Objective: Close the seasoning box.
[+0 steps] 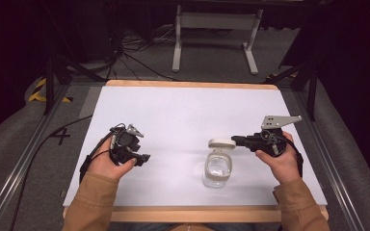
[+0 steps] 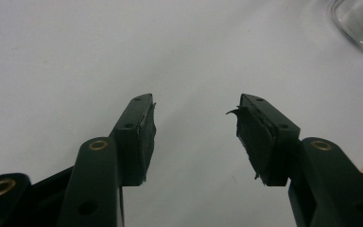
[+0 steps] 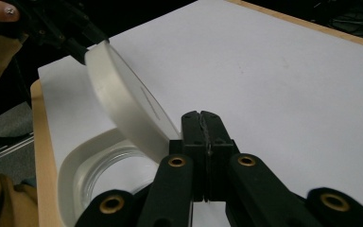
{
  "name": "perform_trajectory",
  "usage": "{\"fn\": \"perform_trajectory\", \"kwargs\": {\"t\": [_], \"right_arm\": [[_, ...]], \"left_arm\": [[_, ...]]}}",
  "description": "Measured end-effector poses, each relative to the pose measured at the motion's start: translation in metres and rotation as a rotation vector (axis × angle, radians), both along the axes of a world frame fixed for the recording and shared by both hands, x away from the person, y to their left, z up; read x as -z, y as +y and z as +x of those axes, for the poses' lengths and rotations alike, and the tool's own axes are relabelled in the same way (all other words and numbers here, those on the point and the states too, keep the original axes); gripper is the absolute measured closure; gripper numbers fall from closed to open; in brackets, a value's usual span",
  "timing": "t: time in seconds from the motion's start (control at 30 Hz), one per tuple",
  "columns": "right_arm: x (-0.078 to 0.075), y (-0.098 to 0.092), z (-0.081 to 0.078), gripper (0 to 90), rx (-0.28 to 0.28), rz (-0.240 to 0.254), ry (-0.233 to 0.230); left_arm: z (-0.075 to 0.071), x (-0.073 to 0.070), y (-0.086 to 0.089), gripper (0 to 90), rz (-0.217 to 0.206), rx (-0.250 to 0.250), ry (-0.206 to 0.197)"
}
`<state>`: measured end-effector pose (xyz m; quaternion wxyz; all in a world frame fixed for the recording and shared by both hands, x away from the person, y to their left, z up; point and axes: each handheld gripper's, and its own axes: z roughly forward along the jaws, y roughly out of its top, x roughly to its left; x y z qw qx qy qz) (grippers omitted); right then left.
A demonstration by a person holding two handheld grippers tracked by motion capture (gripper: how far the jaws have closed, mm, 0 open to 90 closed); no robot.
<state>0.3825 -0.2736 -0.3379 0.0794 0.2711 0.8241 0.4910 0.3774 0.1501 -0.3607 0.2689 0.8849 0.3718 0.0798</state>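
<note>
A white tabletop (image 1: pixel 183 115) with a wooden edge carries a clear glass jar (image 1: pixel 218 169) with a white rim, standing upright in the near right part of the surface, close to the person's side. The right gripper (image 1: pixel 235 140), held in the person's right hand (image 1: pixel 275 159), reaches in from the right toward the jar. Its jaws are pressed together on the edge of a white lid (image 1: pixel 221 144), which is lifted and sits just above and behind the jar's open mouth. In the right gripper view the lid (image 3: pixel 127 106) is tilted, its near edge caught at the closed jaw tips of the right gripper (image 3: pixel 207 124), and the jar's white rim (image 3: pixel 82 156) lies directly below it, open; whether the lid touches the rim cannot be told. A grey three-cornered plate sits atop this gripper. The left gripper (image 1: pixel 143 158) is held in the left hand (image 1: pixel 108 163) over the near left part of the tabletop, well apart from the jar. In the left gripper view its jaws stand wide apart with nothing between them (image 2: pixel 196 118), above bare white surface, and a corner of the jar (image 2: pixel 359 21) appears at the upper right. The pad of one jaw looks frayed at its edge. Both sleeves are tan.
</note>
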Motion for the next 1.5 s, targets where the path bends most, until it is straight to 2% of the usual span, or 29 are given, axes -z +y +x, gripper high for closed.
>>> {"fn": "perform_trajectory", "kwargs": {"t": [0.07, 0.17, 0.47, 0.53, 0.63, 0.8, 0.87, 0.93, 1.13, 1.27, 1.47, 1.5], "right_arm": [[-0.002, 0.003, -0.004, 90.0, -0.032, -0.010, -0.004], [-0.004, 0.007, -0.010, 90.0, -0.057, -0.042, -0.009], [-0.010, 0.008, -0.019, 90.0, -0.070, -0.040, -0.018], [-0.011, 0.009, -0.020, 89.8, -0.067, -0.043, -0.031], [-0.014, 0.005, -0.020, 79.2, -0.008, -0.035, -0.040], [-0.021, -0.008, -0.021, 71.0, 0.095, -0.023, -0.040], [-0.023, -0.014, -0.021, 68.0, 0.130, -0.020, -0.040], [-0.025, -0.022, -0.022, 65.6, 0.171, -0.022, -0.037], [-0.030, -0.039, -0.024, 62.4, 0.223, -0.016, -0.042], [-0.030, -0.047, -0.024, 61.9, 0.238, -0.013, -0.034], [-0.030, -0.060, -0.024, 59.0, 0.280, -0.040, -0.032], [-0.029, -0.063, -0.023, 57.6, 0.289, -0.057, -0.040]], "left_arm": [[0.002, -0.001, -0.002, 47.8, 0.010, 0.010, 0.001], [0.003, -0.001, -0.005, 47.8, 0.004, 0.019, -0.002], [0.006, -0.001, -0.009, 47.7, 0.000, 0.030, 0.003], [0.006, 0.000, -0.009, 47.8, -0.001, 0.029, 0.001], [0.006, -0.001, -0.008, 47.8, -0.006, 0.023, -0.004], [0.007, -0.002, -0.006, 47.8, -0.017, 0.012, -0.014], [0.008, -0.003, -0.005, 47.8, -0.019, 0.013, 0.001], [0.009, -0.002, -0.005, 47.8, -0.021, 0.008, -0.002], [0.010, -0.004, -0.005, 47.8, -0.023, 0.016, 0.003], [0.011, -0.004, -0.004, 47.8, -0.025, 0.017, 0.006], [0.012, -0.004, -0.003, 47.8, -0.032, 0.003, 0.002], [0.012, -0.004, -0.002, 47.8, -0.030, 0.007, 0.009]]}}
